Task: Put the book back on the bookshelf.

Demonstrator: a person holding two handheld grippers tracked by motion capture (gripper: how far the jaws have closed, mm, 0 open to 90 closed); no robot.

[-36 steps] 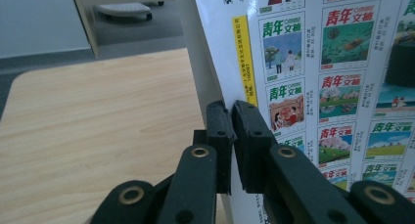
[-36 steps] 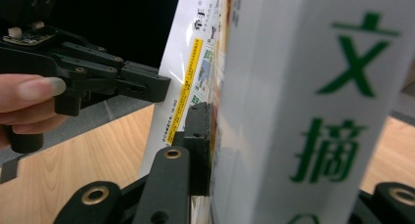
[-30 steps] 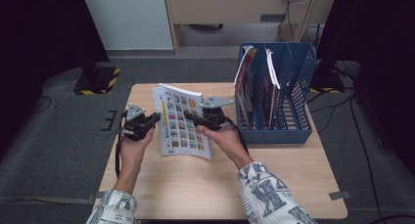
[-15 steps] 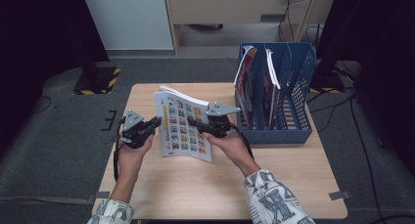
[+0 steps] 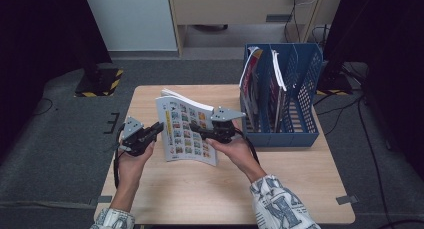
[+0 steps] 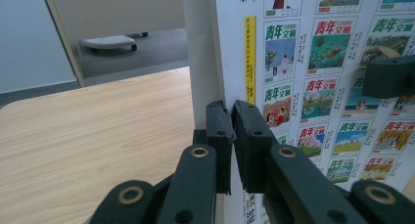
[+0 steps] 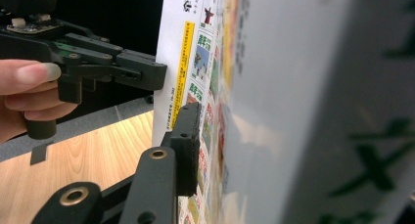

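Near the tabletop's left edge, the left gripper (image 5: 159,130) pinches the spine edge of the magazine (image 5: 186,133), jaws pressed tight on it. The magazine stands upright over the tabletop's (image 5: 210,189) middle, its lower corner hidden by hands. The right gripper (image 5: 196,131) has just been opening; one jaw lies against the cover, the other hidden behind blurred pages. Toward the right edge, the blue file rack (image 5: 305,114) holds more magazines.
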